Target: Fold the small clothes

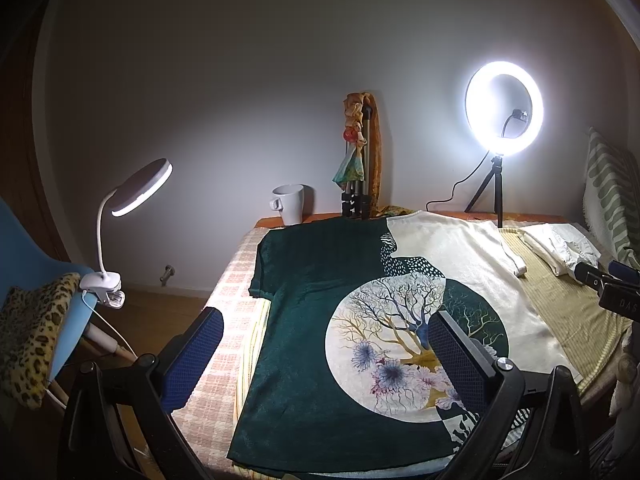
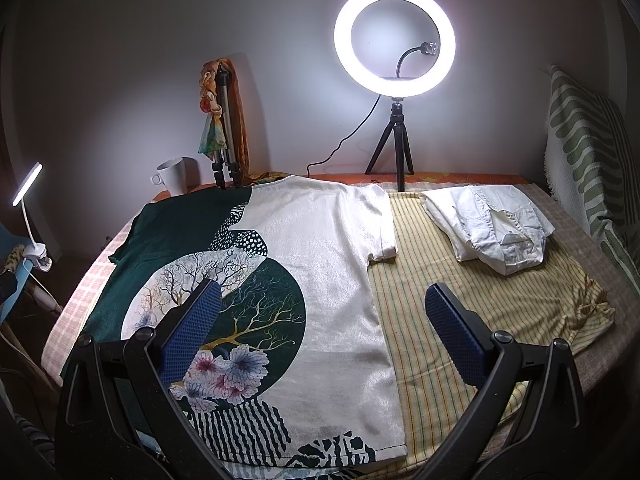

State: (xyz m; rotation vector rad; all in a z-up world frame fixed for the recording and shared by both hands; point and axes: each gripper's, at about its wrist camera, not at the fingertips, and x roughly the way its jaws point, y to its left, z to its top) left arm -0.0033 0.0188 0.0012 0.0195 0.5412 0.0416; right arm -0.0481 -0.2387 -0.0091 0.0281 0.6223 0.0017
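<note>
A: The dark-green-and-cream printed T-shirt (image 2: pixel 320 264) lies flat on the cloth-covered tabletop (image 2: pixel 460 320); a pinch could lift the yellow striped cloth (image 2: pixel 480 304) too.

B: The left hand-held gripper (image 1: pixel 326 356) and right hand-held gripper (image 2: pixel 322 324) hover wide apart, empty. The hem is cut off; the folded white garment (image 2: pixel 496 228) is indistinct.

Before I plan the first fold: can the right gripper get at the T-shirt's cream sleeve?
Probably yes. The right gripper is open and empty above the T-shirt, and the cream sleeve lies flat ahead with nothing on it; the folded white garment lies apart.
</note>
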